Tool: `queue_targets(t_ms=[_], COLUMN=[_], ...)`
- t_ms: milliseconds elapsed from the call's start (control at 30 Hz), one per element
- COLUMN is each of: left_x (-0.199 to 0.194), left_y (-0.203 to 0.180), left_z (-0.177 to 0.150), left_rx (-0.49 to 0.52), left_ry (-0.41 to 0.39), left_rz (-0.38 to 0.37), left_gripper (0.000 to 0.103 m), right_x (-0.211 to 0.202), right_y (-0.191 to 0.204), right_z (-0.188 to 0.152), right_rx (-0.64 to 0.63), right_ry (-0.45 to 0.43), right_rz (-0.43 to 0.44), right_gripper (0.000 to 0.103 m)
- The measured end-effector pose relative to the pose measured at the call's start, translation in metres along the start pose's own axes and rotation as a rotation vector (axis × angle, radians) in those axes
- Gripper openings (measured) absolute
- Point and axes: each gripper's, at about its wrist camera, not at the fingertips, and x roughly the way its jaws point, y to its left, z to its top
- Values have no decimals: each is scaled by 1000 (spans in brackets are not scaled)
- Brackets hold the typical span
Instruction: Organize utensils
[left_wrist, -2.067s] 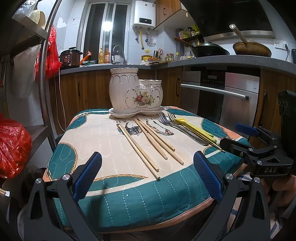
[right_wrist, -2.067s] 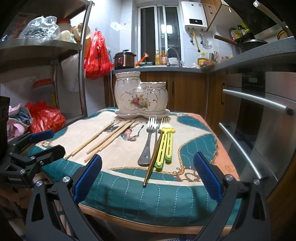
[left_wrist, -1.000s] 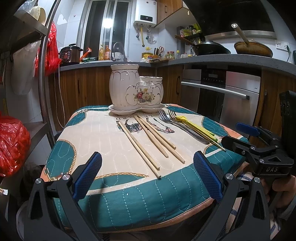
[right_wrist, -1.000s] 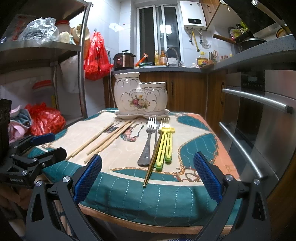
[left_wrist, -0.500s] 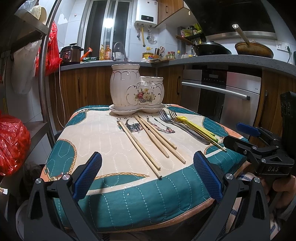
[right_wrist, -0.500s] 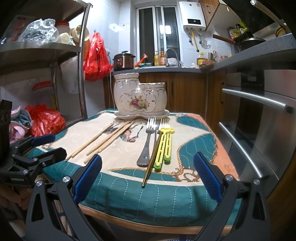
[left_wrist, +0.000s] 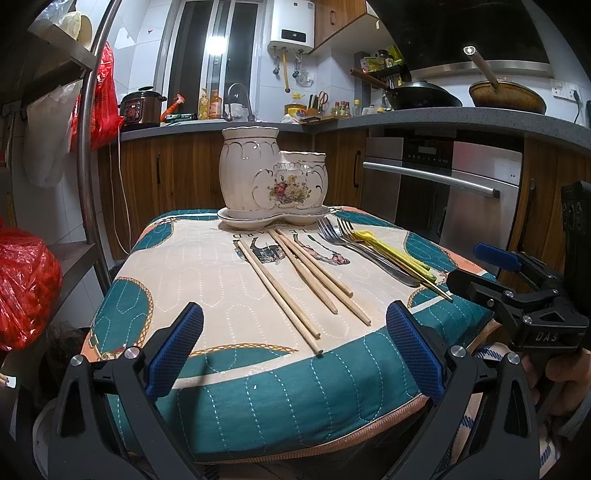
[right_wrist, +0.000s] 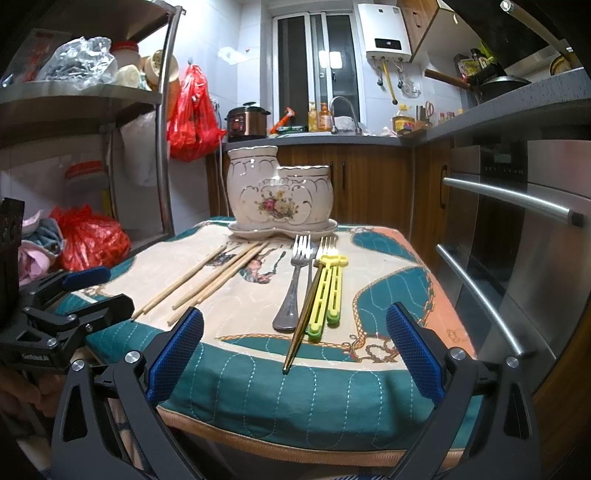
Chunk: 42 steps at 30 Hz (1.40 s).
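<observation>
Both tongs (left_wrist: 293, 345) (right_wrist: 294, 345) are wide open and empty; the thin, light, stiff chopsticks (left_wrist: 295, 275), mid-frame, may roll, so pinch their middles.

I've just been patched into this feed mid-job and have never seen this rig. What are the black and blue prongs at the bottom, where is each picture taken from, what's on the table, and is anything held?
There is no robot here: a person holds one two-finger gripper in each hand. Each picture comes from a fisheye camera on a gripper, looking forward between its blue-padded fingers. One view shows the left gripper, with the right gripper at its side; the other view shows the right gripper's own fingers. Both are open and hold nothing.

On the quilted table cover lie wooden chopsticks, a silver fork, a gold fork and a yellow-green plastic utensil. At the far end a white ceramic utensil holder stands on its saucer. Whether anything is inside it cannot be seen.
</observation>
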Motion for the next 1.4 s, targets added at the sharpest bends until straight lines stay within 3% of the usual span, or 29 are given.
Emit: queue_targets(t_ms=[267,433,467,567,667,733,800,900,1067,1133,1333,1400], left_x=[2,4,7,21,46,63,83,102,116,119,132,134], left_y=[0,9,12,19,35,45,52,53,46,43,38,37], left_z=[2,19,25,39,52,57,59,60,61,62,66,67], left_rx=[-2,-70,-86,-112,-165,-196,-202,-180,-136,-120,-68,-55], left_ry=[11,33,46,107,214,281,365,440,491,502,537,547], left_rz=[19,-9,-2,12,12,-3,-20,-23,-5,0,8,9], left_gripper=[98,97,95,75,54,50,34,25,18,16,15,15], right_x=[-3,5,8,22,42,55,65,74,92,100,126,135], right_y=[-2,-12,-14,-16,-22,-28,-35,-42,-43,-43,-36,-36], right_z=[1,14,19,35,43,47,50,55,59,59,63,62], right_rx=[12,77,84,56,53,65,71,78,52,39,-12,-1], right_ry=[-11,55,77,143,236,275,308,332,407,441,528,565], right_rz=[13,14,8,-6,14,14,11,38,76,75,86,95], right_gripper=[98,98,98,95,83,72,70,70,65,52,40,27])
